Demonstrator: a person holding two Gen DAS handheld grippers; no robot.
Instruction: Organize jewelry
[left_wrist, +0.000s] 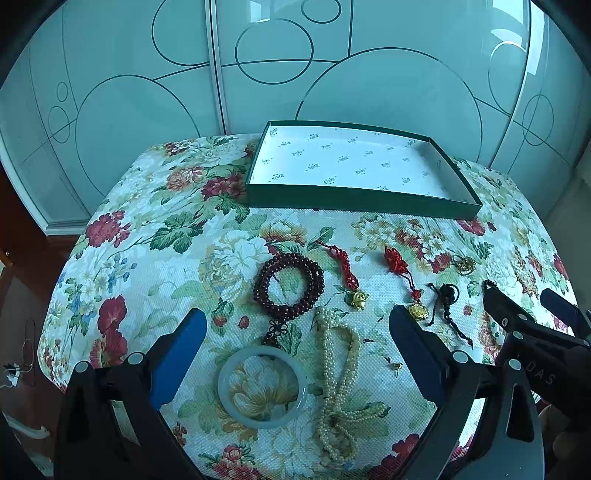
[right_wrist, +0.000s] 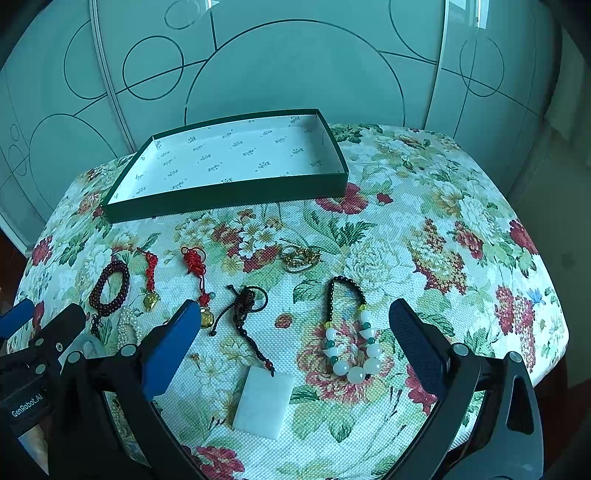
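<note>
Beyond both pairs of tongs, at the far side of the flower-patterned desk (right_wrist: 424, 206), sits a shallow dark green cardboard box (left_wrist: 354, 201) with a white printed lining; nothing lies in it.

Between the wide-spread blue fingers of the left tongs (left_wrist: 297, 328) lie a pale jade bangle (left_wrist: 263, 387), a bundle of cream pearl strands (left_wrist: 338, 369) just right of it, and, farther out, a coiled dark red bead bracelet (left_wrist: 290, 286) whose black knot touches the bangle's far rim. Past the pearls rests a red cord charm with a small gold figure (left_wrist: 351, 277). A second red knotted cord with a gold pendant (left_wrist: 404, 280) ends right at the left tongs' right fingertip, so the pendant is partly covered. A tiny gold piece (left_wrist: 397, 366) near that finger is too small to identify.

The right tongs (right_wrist: 290, 325) also stand wide apart and hold nothing. Between their fingers lie a white rectangular stone pendant on a black cord (right_wrist: 264, 400) and a necklace of black, white and green beads (right_wrist: 351, 339). Farther out sits a tangle of gold jewelry (right_wrist: 301, 258), its form unclear. In the left wrist view the right tongs cover most of the beaded necklace.
</note>
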